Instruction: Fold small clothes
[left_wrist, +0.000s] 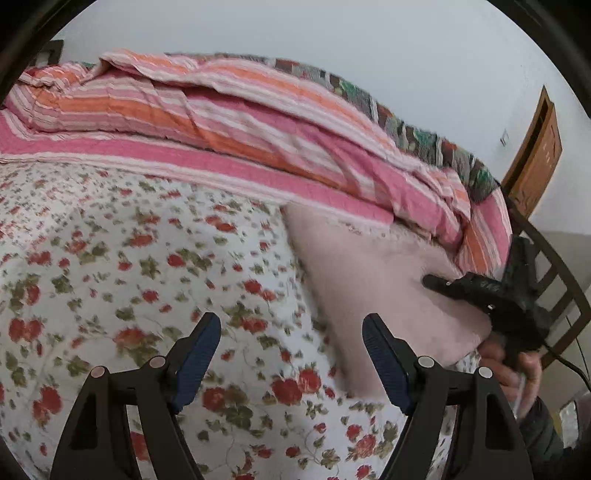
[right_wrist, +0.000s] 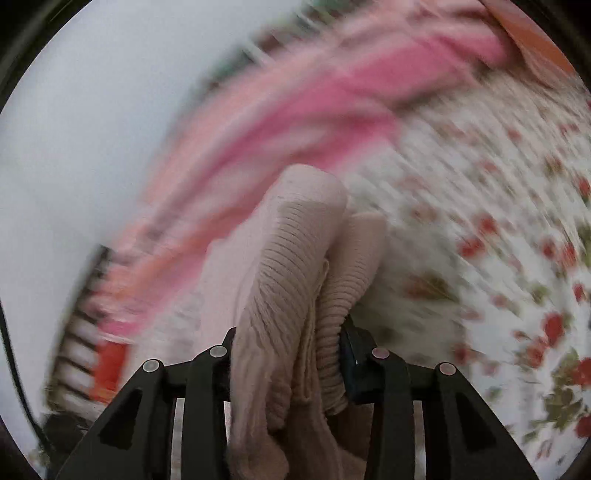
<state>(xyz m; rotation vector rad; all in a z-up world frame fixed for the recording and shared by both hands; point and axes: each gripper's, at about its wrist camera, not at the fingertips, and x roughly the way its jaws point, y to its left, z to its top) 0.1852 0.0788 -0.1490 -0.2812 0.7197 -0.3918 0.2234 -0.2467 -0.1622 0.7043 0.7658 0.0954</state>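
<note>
- The left gripper (left_wrist: 291, 354) hangs over the floral bedsheet (left_wrist: 147, 277) with its two blue-padded fingers (left_wrist: 199, 354) spread wide apart and nothing between them.
- The right gripper (right_wrist: 288, 354) is clamped on a bunched fold of pale pink ribbed knit garment (right_wrist: 291, 258); the cloth fills the gap between its jaws and spills back toward the camera.
- In the left wrist view the same pink garment (left_wrist: 369, 277) lies spread on the bedsheet toward the bed's right side, its far edge just beside the striped quilt (left_wrist: 221, 118).
- There the right gripper (left_wrist: 436, 282) shows as a black tool reaching in over the garment's right part, held by a bare hand (left_wrist: 517, 373).
- The pink, orange and white striped quilt is heaped along the far edge of the bed, with a darker patterned blanket (left_wrist: 424, 136) behind it.
- A wooden door (left_wrist: 535, 155) stands in the pale wall beyond the bed's right end.
- The right wrist view is heavily blurred apart from the garment and gripper.
</note>
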